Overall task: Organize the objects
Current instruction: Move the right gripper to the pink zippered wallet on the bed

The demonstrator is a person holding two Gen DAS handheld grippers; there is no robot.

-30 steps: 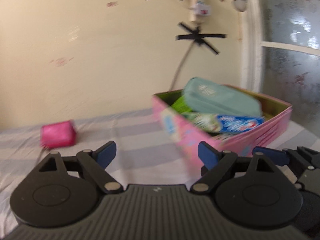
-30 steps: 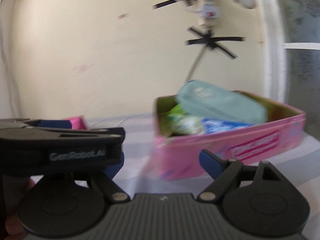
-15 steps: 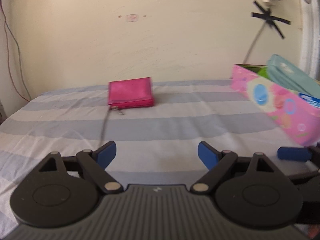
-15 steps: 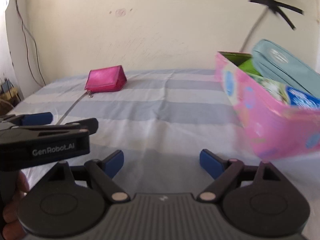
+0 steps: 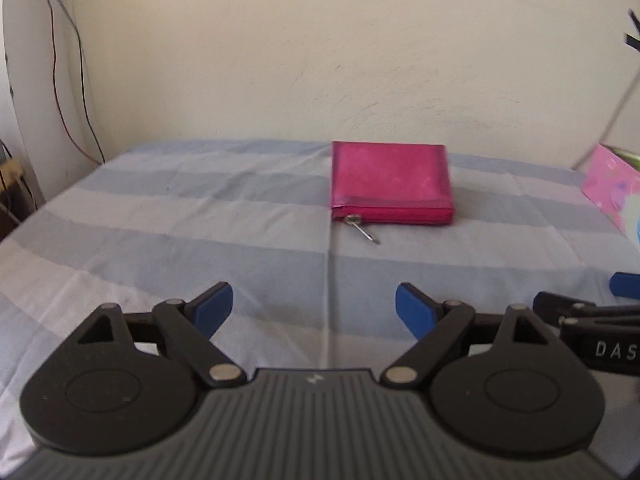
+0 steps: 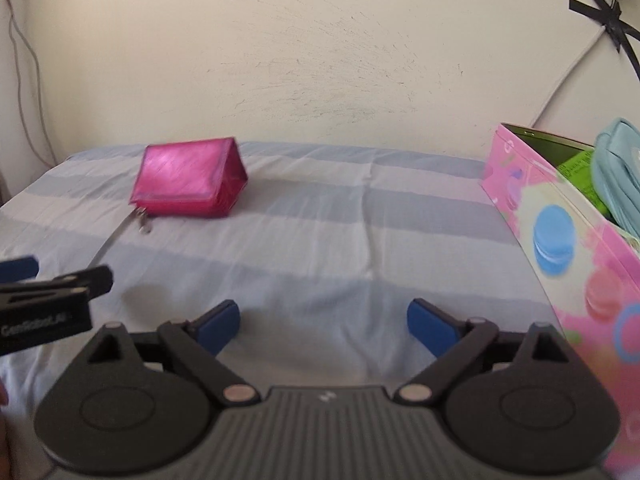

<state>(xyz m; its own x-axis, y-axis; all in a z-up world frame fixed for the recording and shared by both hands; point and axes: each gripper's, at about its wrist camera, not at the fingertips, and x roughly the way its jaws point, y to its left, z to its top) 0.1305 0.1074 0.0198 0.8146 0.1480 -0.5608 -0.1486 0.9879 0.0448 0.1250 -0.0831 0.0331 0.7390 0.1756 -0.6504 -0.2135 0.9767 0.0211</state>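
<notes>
A blue-and-white striped sheet meets a scuffed cream wall. Pink wallet far centre, pink box right. Both tools spread, empty: left tool; right tool just widened.

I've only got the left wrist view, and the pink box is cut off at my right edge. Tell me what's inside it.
Observer: In the right wrist view, a light blue pouch sticks up out of the pink box, next to a green packet.
Operator: Report on the right gripper. I can only see its edge.
Observer: The right gripper is open. Its jaws have just been opening wider, and only the striped sheet lies between them.
Operator: Describe the side of the pink wallet that faces the box.
Observer: The pink wallet shows a sloped, darker pink end panel on that side, and bare sheet separates it from the box.
</notes>
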